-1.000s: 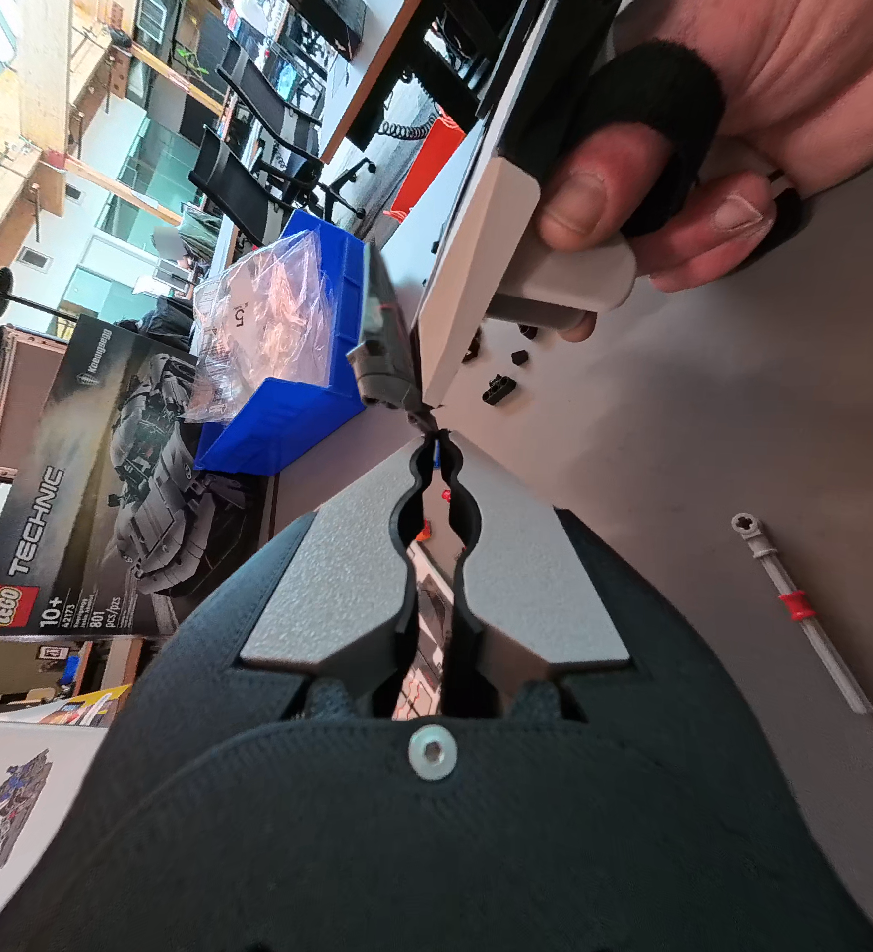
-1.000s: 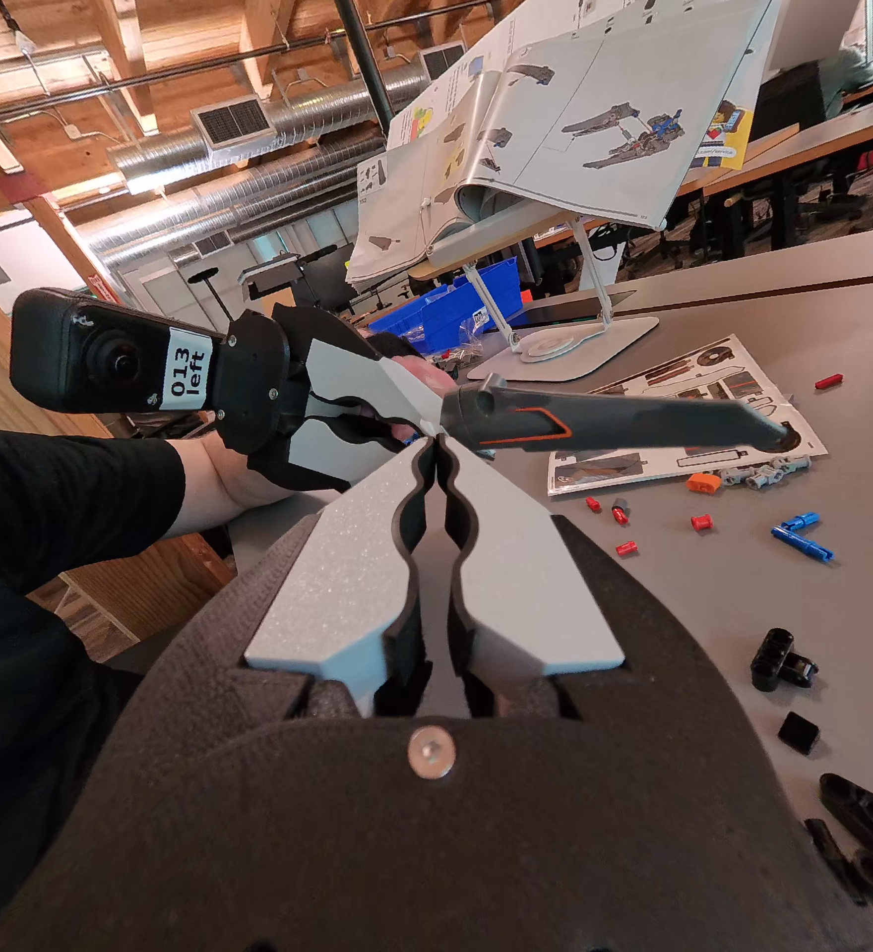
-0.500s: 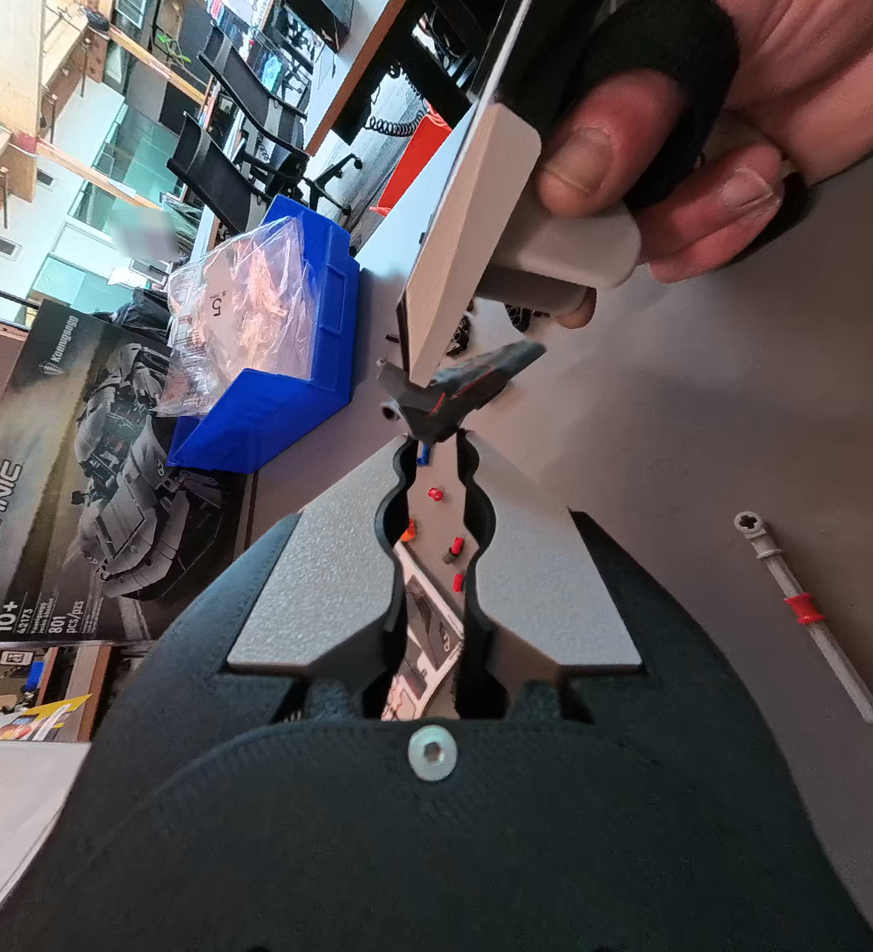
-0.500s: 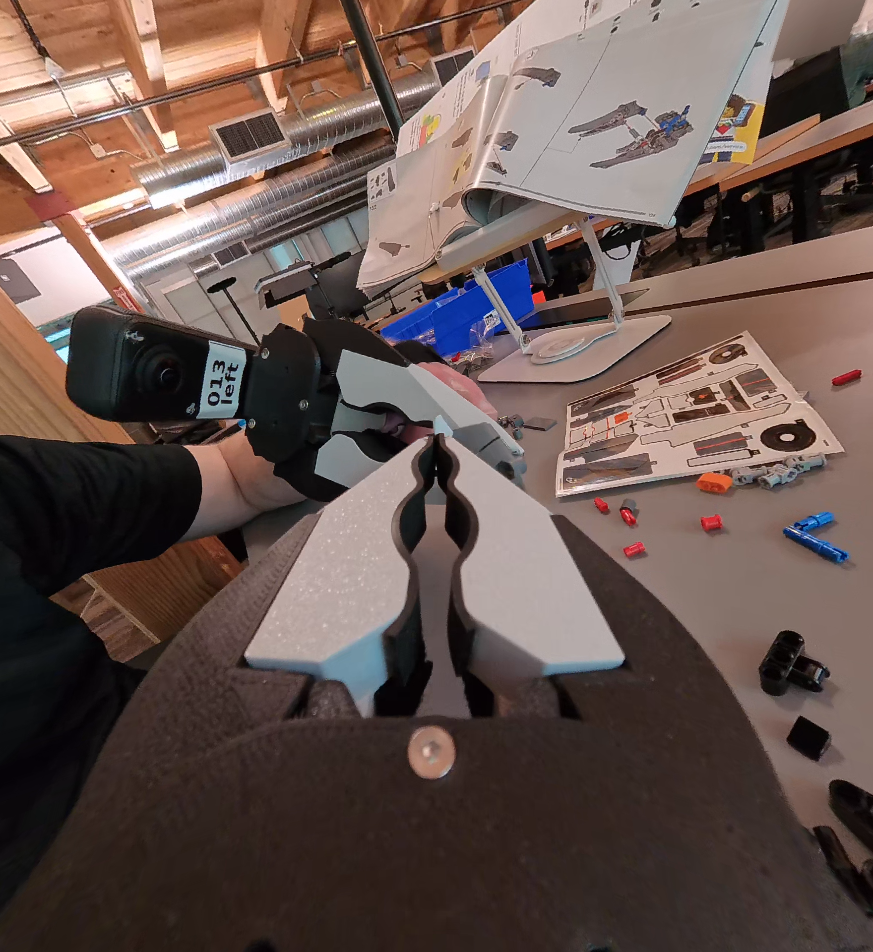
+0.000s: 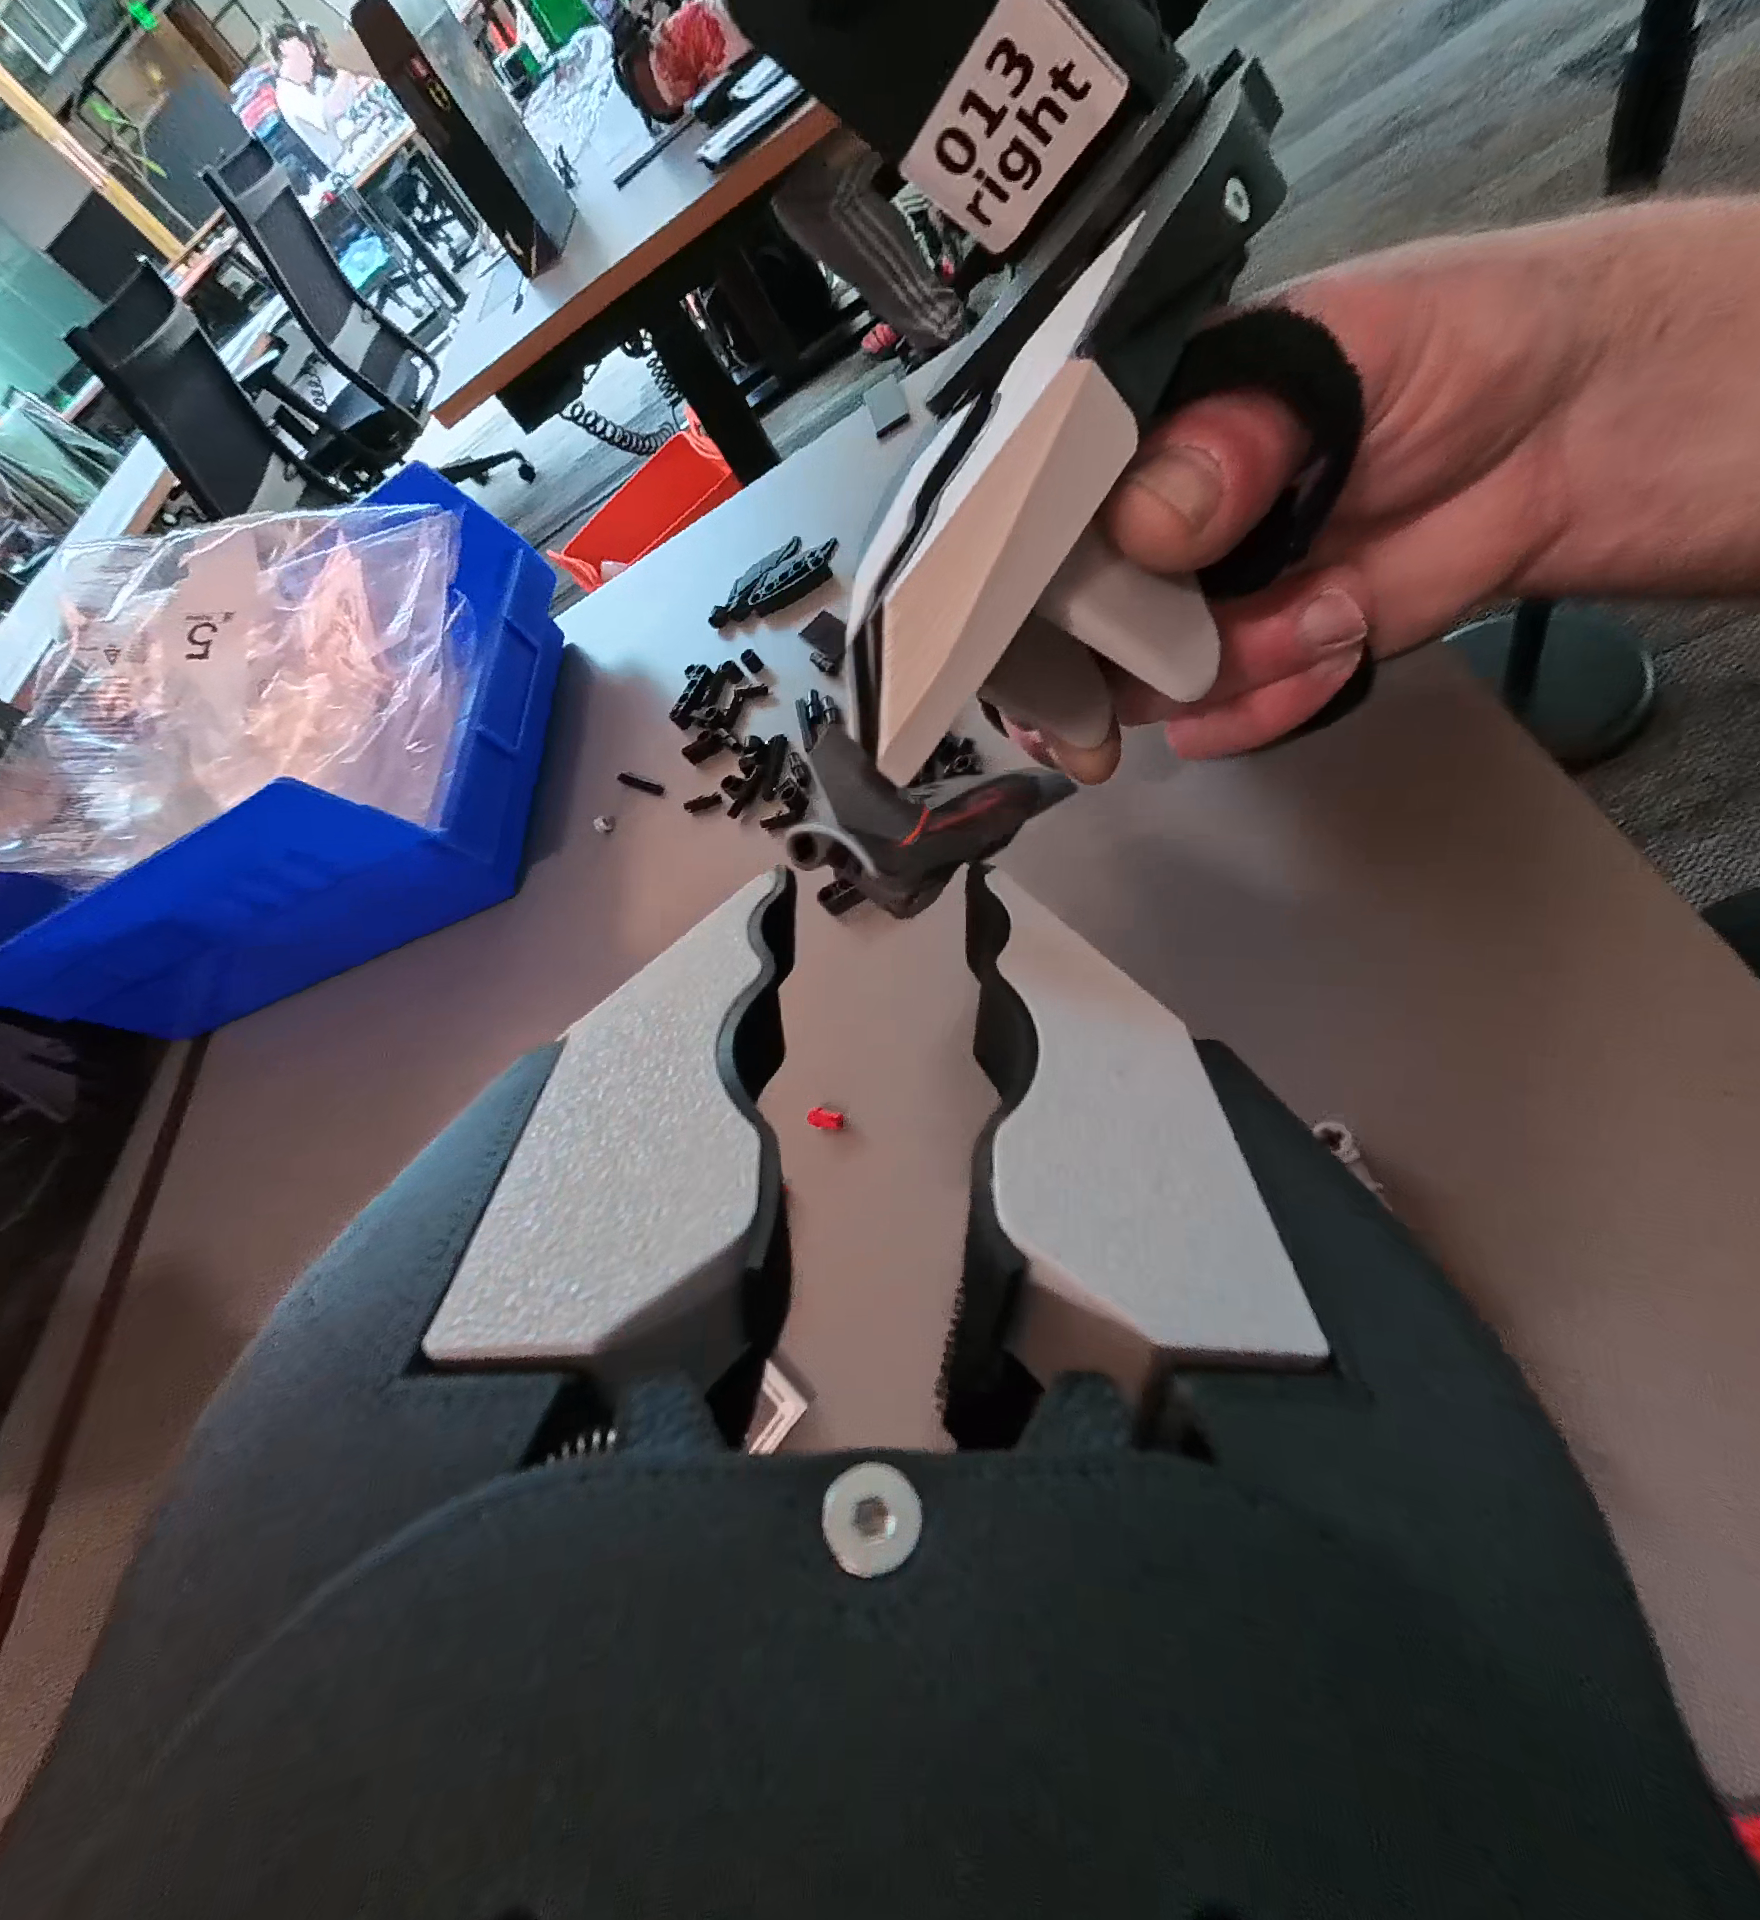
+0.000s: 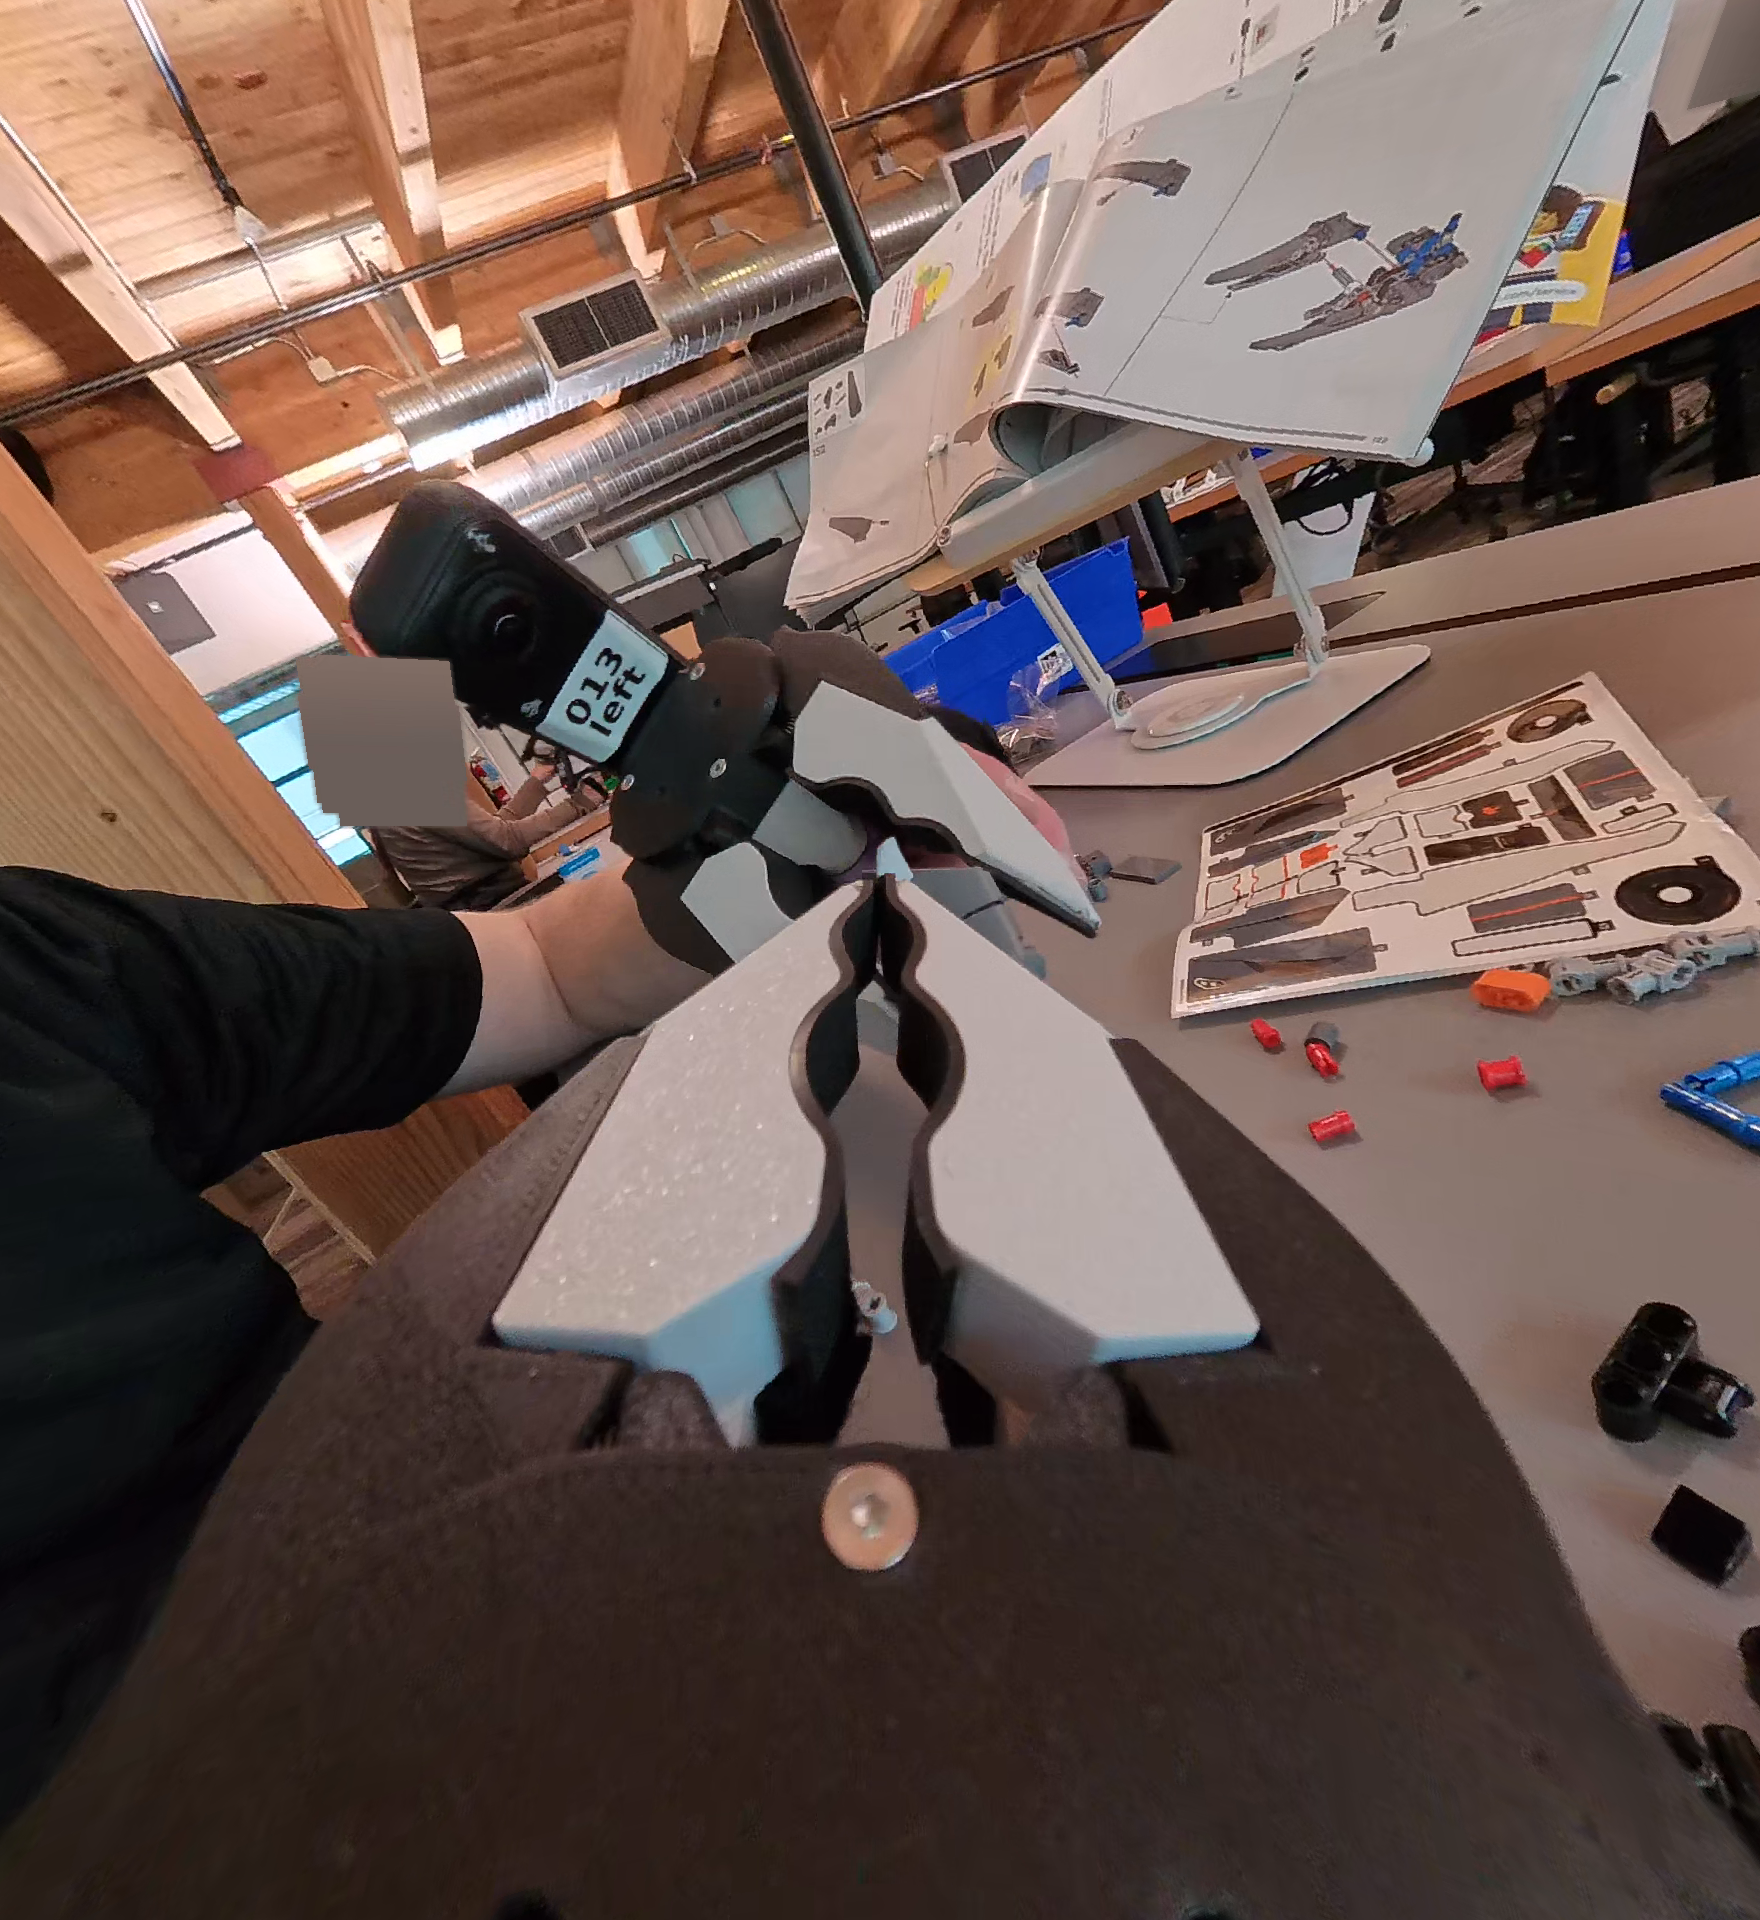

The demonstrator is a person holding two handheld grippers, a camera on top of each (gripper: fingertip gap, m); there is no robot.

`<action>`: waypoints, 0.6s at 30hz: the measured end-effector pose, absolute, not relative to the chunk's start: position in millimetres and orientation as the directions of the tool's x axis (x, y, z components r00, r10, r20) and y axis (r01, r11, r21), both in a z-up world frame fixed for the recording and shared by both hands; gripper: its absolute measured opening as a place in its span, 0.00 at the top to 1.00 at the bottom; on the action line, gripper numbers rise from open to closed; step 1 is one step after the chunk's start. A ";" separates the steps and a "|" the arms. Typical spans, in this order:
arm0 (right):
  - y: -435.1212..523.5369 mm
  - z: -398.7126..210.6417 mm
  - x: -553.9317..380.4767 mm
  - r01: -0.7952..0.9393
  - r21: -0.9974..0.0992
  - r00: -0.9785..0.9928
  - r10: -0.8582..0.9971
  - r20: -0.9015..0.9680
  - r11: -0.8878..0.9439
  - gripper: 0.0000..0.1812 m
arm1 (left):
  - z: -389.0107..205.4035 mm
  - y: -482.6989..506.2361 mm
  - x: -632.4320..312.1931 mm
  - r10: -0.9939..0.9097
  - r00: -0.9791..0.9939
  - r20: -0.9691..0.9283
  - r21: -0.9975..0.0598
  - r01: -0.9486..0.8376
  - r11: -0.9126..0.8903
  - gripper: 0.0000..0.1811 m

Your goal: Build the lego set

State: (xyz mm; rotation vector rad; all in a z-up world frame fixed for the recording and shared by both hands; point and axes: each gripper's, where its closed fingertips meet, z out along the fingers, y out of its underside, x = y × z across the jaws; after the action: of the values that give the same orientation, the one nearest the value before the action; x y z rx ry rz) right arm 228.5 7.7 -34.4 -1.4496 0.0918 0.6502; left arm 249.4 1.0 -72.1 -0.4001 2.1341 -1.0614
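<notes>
A dark grey panel piece with an orange stripe [image 5: 943, 826] hangs above the grey table [image 5: 1375, 1039]. My right gripper [image 5: 871, 758] is shut on its upper edge; in the right wrist view my right gripper [image 6: 881, 894] has its jaws closed, and the piece is mostly hidden behind them. My left gripper [image 5: 881, 894] is open, its two fingertips standing either side of the piece's lower end. The left gripper's upper finger [image 6: 943, 800] shows just beyond my right gripper's tips.
A blue bin [image 5: 336, 862] holding a clear bag stands at the left, with loose black pieces [image 5: 751, 748] beside it and a red pin [image 5: 826, 1118] nearer. An instruction booklet on a stand [image 6: 1271, 260], a sticker sheet [image 6: 1478, 862], blue pieces [image 6: 1728, 1107] and black pieces [image 6: 1665, 1371] lie to the right. Only a small space, under 4 cm, lies between the two pairs of fingers.
My left gripper has opened and let go of the panel piece, and has swung to face along the table. The right gripper now holds the piece.
</notes>
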 end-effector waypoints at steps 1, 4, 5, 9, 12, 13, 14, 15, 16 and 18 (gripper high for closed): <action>7.4 -34.1 227.9 -0.464 -0.886 0.823 0.361 -0.439 -0.018 1.00 | -71.7 0.6 249.3 -0.548 -0.703 -0.452 -0.793 0.036 0.608 0.83; 6.6 -33.5 227.2 -0.471 -0.882 0.814 0.375 -0.444 -0.019 1.00 | -69.9 -0.7 248.1 -0.548 -0.720 -0.427 -0.811 0.036 0.584 0.83; 6.4 -33.3 227.0 -0.473 -0.881 0.812 0.379 -0.445 -0.020 1.00 | -69.4 -0.1 248.7 -0.552 -0.720 -0.420 -0.815 0.032 0.578 0.82; 5.9 -32.8 226.1 -0.481 -0.876 0.802 0.392 -0.451 -0.024 1.00 | -65.7 -4.5 246.6 -0.529 -0.753 -0.390 -0.835 0.047 0.548 0.81; 5.1 -32.2 226.1 -0.486 -0.874 0.796 0.400 -0.454 -0.023 1.00 | -65.3 -7.3 244.7 -0.515 -0.775 -0.367 -0.846 0.048 0.530 0.82; 5.0 -32.2 226.1 -0.487 -0.873 0.795 0.402 -0.454 -0.023 1.00 | -65.7 -8.4 243.3 -0.509 -0.784 -0.356 -0.851 0.047 0.522 0.83; 5.0 -32.2 226.2 -0.488 -0.872 0.794 0.402 -0.455 -0.023 1.00 | -65.9 -9.2 242.0 -0.504 -0.790 -0.350 -0.855 0.049 0.517 0.83; 5.0 -32.0 226.3 -0.489 -0.872 0.794 0.403 -0.456 -0.022 1.00 | -65.9 -9.8 240.7 -0.499 -0.794 -0.347 -0.857 0.053 0.512 0.83; 4.8 -31.8 226.6 -0.492 -0.871 0.792 0.405 -0.457 -0.022 1.00 | -66.0 -10.3 239.4 -0.493 -0.799 -0.345 -0.858 0.056 0.510 0.83; 4.5 -31.4 226.9 -0.496 -0.868 0.789 0.408 -0.460 -0.021 1.00 | -65.1 -11.0 237.1 -0.483 -0.804 -0.345 -0.859 0.064 0.507 0.82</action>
State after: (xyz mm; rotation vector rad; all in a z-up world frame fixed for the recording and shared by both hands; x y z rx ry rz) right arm 226.9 4.5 -31.4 -1.4200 0.0770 0.7200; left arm 237.1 -11.0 -65.1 -0.3416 2.1922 -1.2827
